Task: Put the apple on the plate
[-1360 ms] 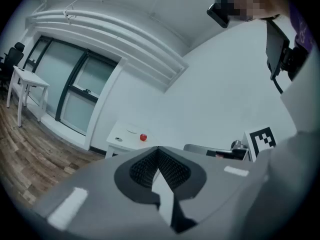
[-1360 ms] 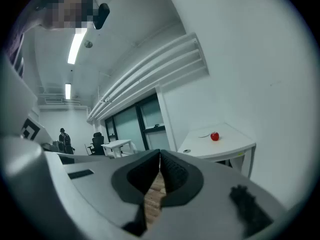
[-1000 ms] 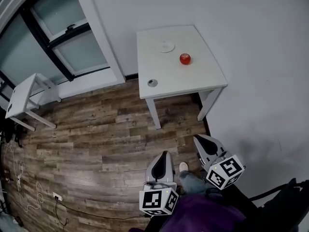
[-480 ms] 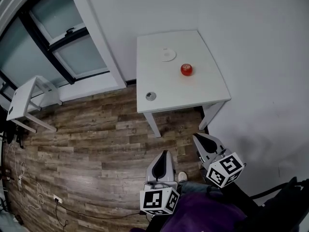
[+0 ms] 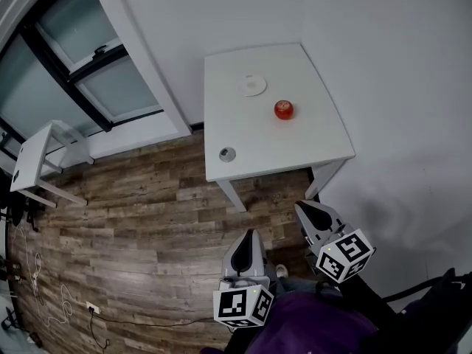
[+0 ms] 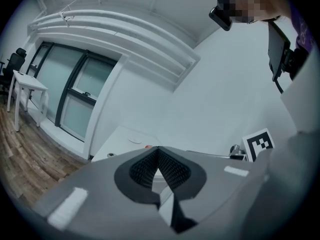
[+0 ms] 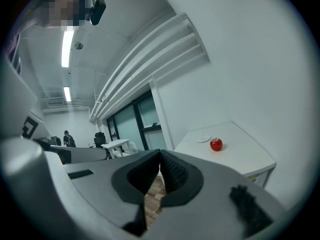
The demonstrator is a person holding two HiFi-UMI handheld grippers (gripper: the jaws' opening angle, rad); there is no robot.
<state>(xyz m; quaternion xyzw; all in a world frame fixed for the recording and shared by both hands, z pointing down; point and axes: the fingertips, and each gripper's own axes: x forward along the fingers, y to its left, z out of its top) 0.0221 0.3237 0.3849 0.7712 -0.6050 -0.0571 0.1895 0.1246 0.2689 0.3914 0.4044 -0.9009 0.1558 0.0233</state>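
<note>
Head view and both gripper views of a room with a wood floor (image 5: 147, 212). The apple (image 5: 283, 110), red and upright, lay on the white table (image 5: 295, 150) that stood in the corner against the wall, roughly at the middle of the tabletop and towards its right side. The plate (image 5: 253, 85), small, white and round, lay farther back on the same table, near the apple but not touching it; it bore nothing. A small grey round object (image 5: 227, 153) sat near the table's front left corner, well apart from both. The left gripper (image 5: 250, 236) and the right gripper (image 5: 302, 209) were held side by side over the floor in front of the table, well short of its front edge, each pointing towards it. In the left gripper view the jaws met at their tips with nothing between them. In the right gripper view the jaws were likewise closed and empty, and the apple showed beyond them on the tabletop, just in front of the plate. Each gripper's marker cube (image 5: 242, 306) faced the head camera. A second small white table (image 5: 37, 157) stood at the far left beside the glazed doors (image 5: 81, 57).
</note>
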